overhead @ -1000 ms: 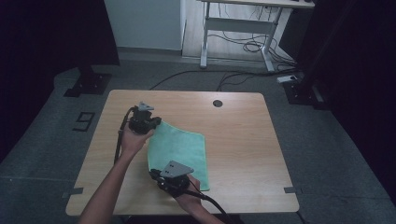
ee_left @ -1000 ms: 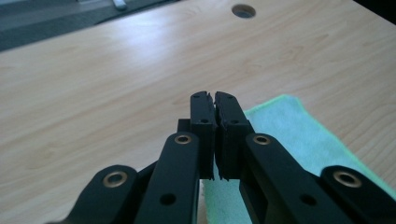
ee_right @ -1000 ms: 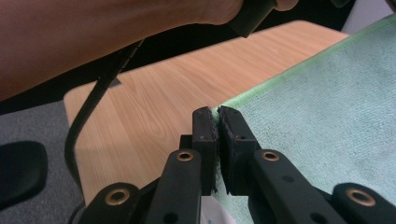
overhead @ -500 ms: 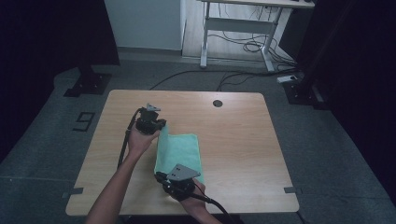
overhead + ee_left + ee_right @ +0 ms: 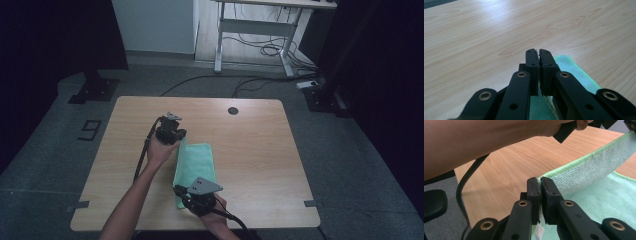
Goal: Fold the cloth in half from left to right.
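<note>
Towel [image 5: 196, 165], green and folded lengthwise, lies near the middle of the wooden table [image 5: 260, 150]. Left gripper [image 5: 176, 141] pinches the towel's far corner with jaws closed on the cloth. Right gripper [image 5: 186, 195] pinches the near corner the same way, lifting that edge above the table.

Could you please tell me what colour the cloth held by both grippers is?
Mint green cloth, clearest in the right gripper view.
</note>
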Available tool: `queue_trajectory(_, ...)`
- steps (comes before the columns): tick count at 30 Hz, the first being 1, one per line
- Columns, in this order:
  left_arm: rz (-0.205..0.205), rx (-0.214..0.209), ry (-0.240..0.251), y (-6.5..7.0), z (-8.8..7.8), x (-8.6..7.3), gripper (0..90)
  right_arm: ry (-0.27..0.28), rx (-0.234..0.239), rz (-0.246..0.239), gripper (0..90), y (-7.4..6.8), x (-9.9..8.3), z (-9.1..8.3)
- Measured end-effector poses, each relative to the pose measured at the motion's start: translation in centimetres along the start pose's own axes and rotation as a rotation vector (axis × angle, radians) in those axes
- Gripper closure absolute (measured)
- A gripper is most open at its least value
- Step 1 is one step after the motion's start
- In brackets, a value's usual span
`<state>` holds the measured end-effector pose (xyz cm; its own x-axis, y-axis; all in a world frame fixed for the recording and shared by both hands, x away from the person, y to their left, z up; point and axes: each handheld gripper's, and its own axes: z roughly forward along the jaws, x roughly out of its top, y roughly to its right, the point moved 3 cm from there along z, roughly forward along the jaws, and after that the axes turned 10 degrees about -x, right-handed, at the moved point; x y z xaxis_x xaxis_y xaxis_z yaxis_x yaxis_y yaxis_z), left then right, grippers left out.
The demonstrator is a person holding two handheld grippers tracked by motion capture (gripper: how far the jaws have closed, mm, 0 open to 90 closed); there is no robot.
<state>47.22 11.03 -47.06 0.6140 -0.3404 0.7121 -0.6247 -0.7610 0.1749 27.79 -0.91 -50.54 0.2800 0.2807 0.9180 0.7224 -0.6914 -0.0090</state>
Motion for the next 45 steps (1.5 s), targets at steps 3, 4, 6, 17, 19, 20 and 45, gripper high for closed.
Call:
queue_trajectory(3,0.014,0.008,-0.011,0.3,0.6,0.1,86.0,-0.003,-0.01,0.01,84.4,0.5,-0.3,-0.3)
queue_trajectory(4,0.012,0.004,-0.009,0.4,0.7,0.2,86.0,-0.004,-0.012,0.013,84.4,0.7,-0.4,-0.3)
queue_trajectory(6,0.012,-0.002,-0.011,0.6,1.1,0.3,86.0,-0.003,-0.018,0.018,84.4,1.0,-0.5,-0.5)
queue_trajectory(17,0.013,-0.016,-0.022,1.3,2.7,0.6,85.8,-0.012,-0.036,0.042,84.4,2.5,-1.4,-1.4)
queue_trajectory(19,0.01,-0.015,-0.023,1.3,2.9,0.6,85.6,-0.015,-0.039,0.047,84.4,2.8,-1.6,-1.5)
queue_trajectory(20,0.011,-0.015,-0.023,1.3,3.0,0.6,85.6,-0.015,-0.04,0.049,84.4,2.8,-1.7,-1.5)
queue_trajectory(45,0.007,-0.033,-0.062,1.9,6.5,0.3,85.5,-0.063,-0.082,0.078,84.3,5.0,-3.7,-2.0)
